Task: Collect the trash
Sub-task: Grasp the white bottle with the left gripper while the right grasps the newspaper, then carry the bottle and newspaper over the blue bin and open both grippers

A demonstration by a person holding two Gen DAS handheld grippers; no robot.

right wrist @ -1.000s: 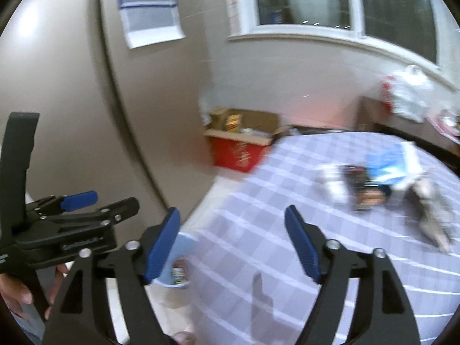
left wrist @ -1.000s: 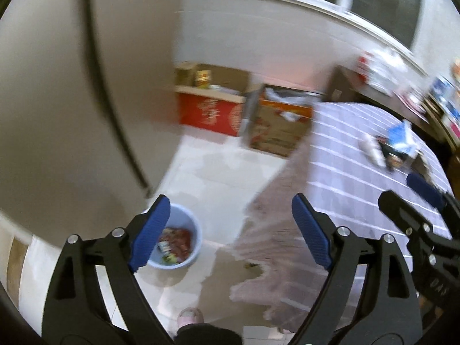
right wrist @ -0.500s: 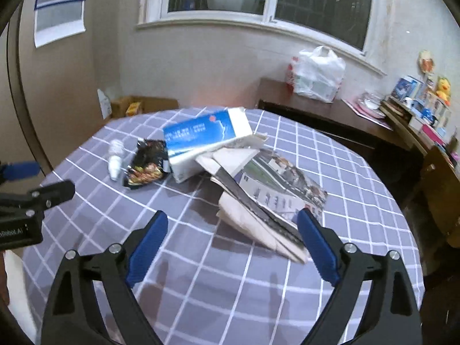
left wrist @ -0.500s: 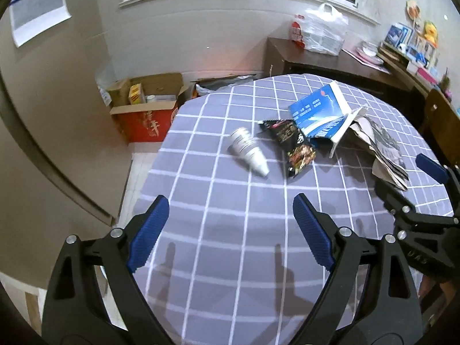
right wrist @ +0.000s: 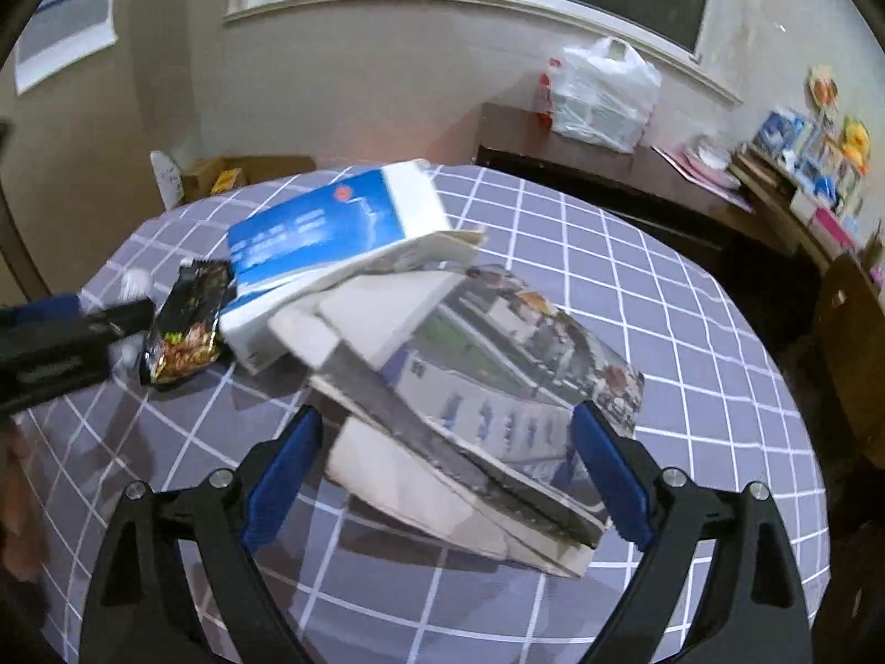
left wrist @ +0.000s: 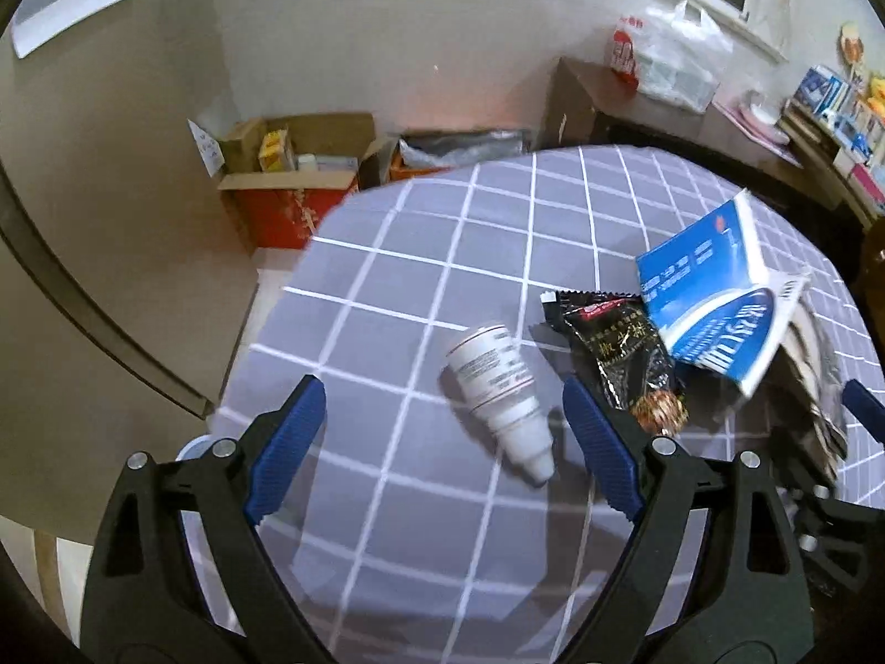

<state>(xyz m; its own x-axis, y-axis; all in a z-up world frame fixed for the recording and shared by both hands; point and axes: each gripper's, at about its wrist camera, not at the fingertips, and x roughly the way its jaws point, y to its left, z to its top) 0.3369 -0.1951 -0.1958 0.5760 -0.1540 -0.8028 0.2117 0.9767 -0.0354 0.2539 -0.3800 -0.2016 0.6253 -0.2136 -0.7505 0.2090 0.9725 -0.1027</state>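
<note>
On the round table with a grey checked cloth (left wrist: 442, 254) lies a white bottle (left wrist: 498, 387) on its side. My left gripper (left wrist: 440, 398) hovers over it, jaws wide and closing slightly, not touching it. Right of the bottle lie a black snack wrapper (left wrist: 619, 354) and a blue-and-white box (left wrist: 713, 304). My right gripper (right wrist: 445, 415) hangs above a stack of folded newspapers (right wrist: 498, 365), jaws wide and closing a little, pads clear of the paper. The box (right wrist: 332, 227) leans on that stack, with the wrapper (right wrist: 188, 326) at its left.
Open cardboard boxes (left wrist: 293, 166) stand on the floor beyond the table. A dark sideboard (right wrist: 608, 166) by the wall carries a white plastic bag (right wrist: 603, 94). A pale blue bin rim (left wrist: 193, 448) peeks out below the table's left edge. A wooden chair (right wrist: 846, 343) stands at right.
Both views swung from the floor bin and wall onto the table. Both grippers then came lower and closer, the left over the bottle, the right over the newspapers.
</note>
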